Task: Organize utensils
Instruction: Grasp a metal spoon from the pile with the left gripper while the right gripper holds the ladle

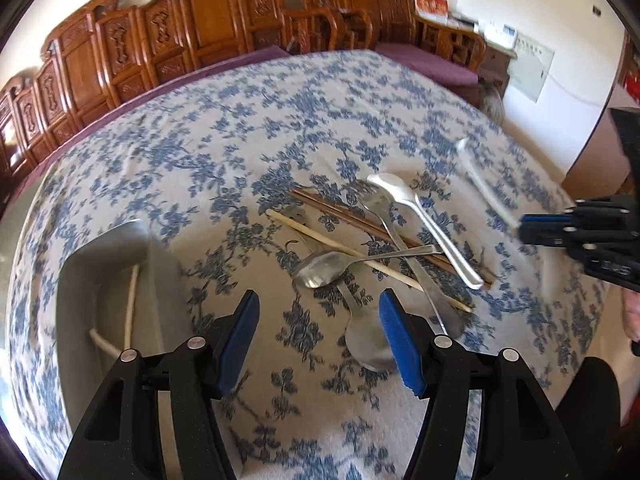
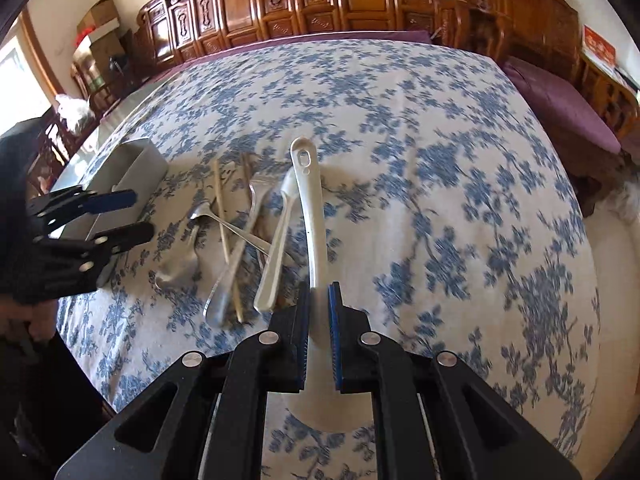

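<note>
Two hand-held grippers are ours to report. Our right hand-held gripper (image 2: 319, 316) is clenched on a white ladle (image 2: 309, 216): its blue pads grip the handle near the bowl end, the bowl shows pale beneath the jaws, and the handle runs away from us, ending in a slotted hanging hole. In the left wrist view that same ladle (image 1: 486, 188) appears blurred, lifted above the cloth and apart from the pile, with the right hand-held gripper (image 1: 532, 228) at the frame's right edge.

Our left hand-held gripper (image 1: 316, 336) is released, its jaws spread wide with nothing between them, hovering over the blue-flowered tablecloth (image 1: 240, 128) that covers the worktop. Just ahead of it the remaining utensils lie in a crossed heap: a white spoon (image 1: 424, 220), a metal spoon (image 1: 320, 270) with its handle laid over the others, a second metal spoon (image 1: 366, 340) whose bowl sits beside the right finger, a metal fork (image 1: 404, 248), a pale chopstick (image 1: 360, 258) and dark chopsticks (image 1: 352, 220).

To the left of the heap, near the worktop edge, stands a grey tray (image 1: 100, 264) with pale chopsticks (image 1: 130, 308) lying inside it. From the right wrist view we see that tray (image 2: 136, 172) behind the left hand-held gripper (image 2: 124, 216).
</note>
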